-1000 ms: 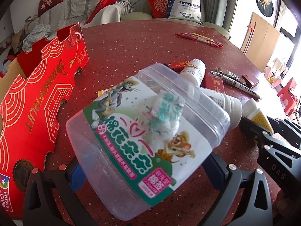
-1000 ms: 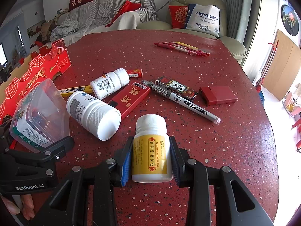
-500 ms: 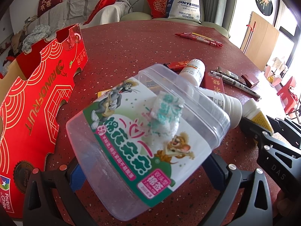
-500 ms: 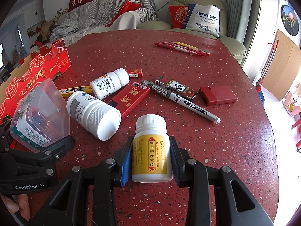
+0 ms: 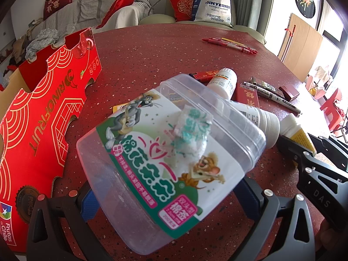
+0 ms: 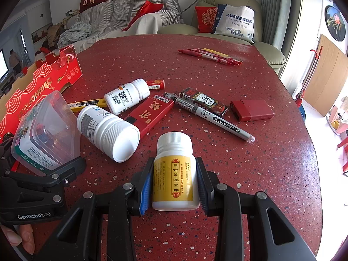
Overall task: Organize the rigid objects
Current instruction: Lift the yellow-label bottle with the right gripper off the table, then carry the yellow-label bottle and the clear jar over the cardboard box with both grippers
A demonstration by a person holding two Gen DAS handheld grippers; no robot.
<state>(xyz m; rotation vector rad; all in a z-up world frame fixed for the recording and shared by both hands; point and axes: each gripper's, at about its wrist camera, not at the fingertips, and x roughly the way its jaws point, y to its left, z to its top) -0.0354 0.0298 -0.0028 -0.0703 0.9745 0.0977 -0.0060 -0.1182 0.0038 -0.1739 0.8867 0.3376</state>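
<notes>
Two grippers grip: the right gripper (image 6: 174,181) clenches a yellow-labelled bottle (image 6: 173,171) reading "FU FANG HUANG LIAN SU PIAN" near the table's (image 6: 271,163) front edge; the left gripper (image 5: 169,198) clamps a clear cartoon-labelled tub (image 5: 165,152) beside the red "RINOFRUIT" box (image 5: 43,113).

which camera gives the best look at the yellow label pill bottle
The right wrist view: the yellow-label pill bottle sits centred between the right gripper pads, whole label readable. The left wrist view shows only its cap and a label sliver behind the right gripper.
</notes>
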